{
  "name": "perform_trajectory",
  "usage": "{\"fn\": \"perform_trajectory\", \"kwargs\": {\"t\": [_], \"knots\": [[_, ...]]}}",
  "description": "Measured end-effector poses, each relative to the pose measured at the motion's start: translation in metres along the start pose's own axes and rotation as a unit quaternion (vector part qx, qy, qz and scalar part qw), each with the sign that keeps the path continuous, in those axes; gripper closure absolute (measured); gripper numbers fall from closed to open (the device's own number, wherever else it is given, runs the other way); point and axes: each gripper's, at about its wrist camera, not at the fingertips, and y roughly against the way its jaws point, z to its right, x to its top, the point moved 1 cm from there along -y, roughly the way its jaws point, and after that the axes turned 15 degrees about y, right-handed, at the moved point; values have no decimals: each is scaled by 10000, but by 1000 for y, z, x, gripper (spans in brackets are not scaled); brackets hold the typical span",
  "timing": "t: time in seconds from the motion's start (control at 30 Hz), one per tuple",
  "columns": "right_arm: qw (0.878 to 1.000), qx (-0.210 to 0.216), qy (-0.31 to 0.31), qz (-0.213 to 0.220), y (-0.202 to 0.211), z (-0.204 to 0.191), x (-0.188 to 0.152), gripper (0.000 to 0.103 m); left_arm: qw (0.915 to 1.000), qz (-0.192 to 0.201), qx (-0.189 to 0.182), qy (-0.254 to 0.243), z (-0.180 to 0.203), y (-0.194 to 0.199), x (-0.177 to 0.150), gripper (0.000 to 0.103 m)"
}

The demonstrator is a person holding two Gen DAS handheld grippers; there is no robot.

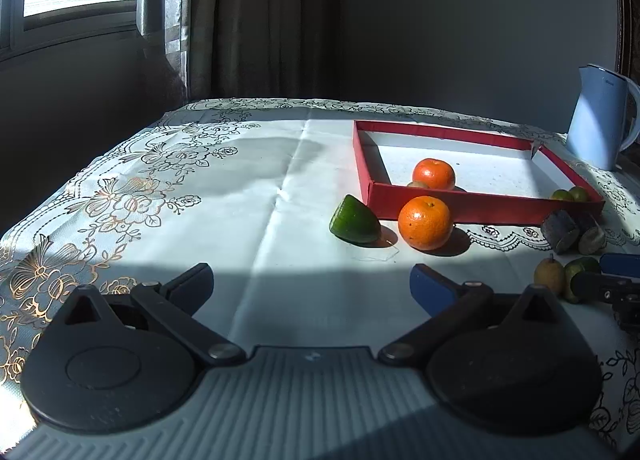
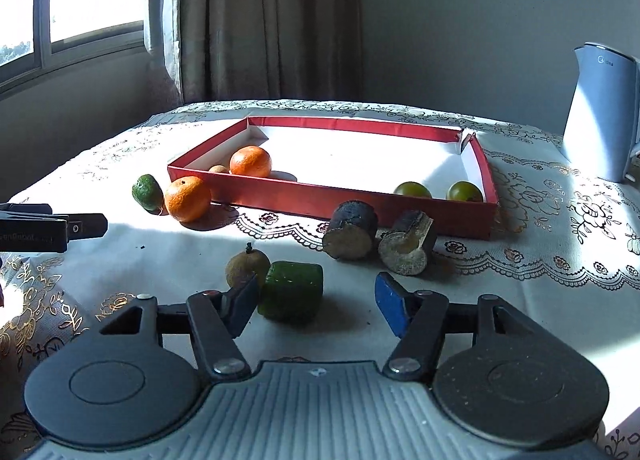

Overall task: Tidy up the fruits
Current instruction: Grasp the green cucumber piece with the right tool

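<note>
A red tray with a white floor holds an orange, a small brown fruit and two green fruits. In front of it lie a second orange and a green wedge. My right gripper is open around a green chunk. The chunk sits against the left finger, with a gap to the blue right pad. A brown fruit lies just behind that left finger. My left gripper is open and empty, short of the loose orange and wedge.
Two dark cut cylinders lie before the tray's front wall. A pale blue kettle stands at the back right. The flowered tablecloth stretches bare to the left of the tray. Curtains and a window are behind the table.
</note>
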Motion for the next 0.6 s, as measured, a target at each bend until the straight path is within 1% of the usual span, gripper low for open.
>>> {"fn": "perform_trajectory", "kwargs": {"t": [0.03, 0.1, 0.13, 0.2, 0.27, 0.4, 0.5, 0.6], "knots": [[10000, 24, 20, -18, -1, -1, 0, 45, 10000, -6, -2, 7, 0, 0, 0, 0], [9999, 89, 47, -78, -4, -3, 1, 53, 10000, -7, -1, 26, -1, 0, 0, 0], [9999, 118, 66, -101, -5, -5, 1, 54, 10000, -10, -6, 31, -1, 0, 0, 0], [9997, 209, 67, -139, -7, -6, 1, 63, 10000, -13, -9, 40, -1, 0, 0, 0], [9995, 278, 65, -132, -7, -7, 2, 69, 10000, -7, -15, 44, -1, 0, 0, 0], [9997, 234, 25, -54, -4, -9, 2, 71, 10000, -14, -19, 57, -2, 0, 1, 0], [9998, 195, -50, 70, 1, -6, 3, 72, 10000, -28, -14, 48, -1, -1, 0, 0], [9996, 64, -74, 251, 10, 1, 10, 72, 10000, -48, -13, 51, -2, -1, 0, 0]]}}
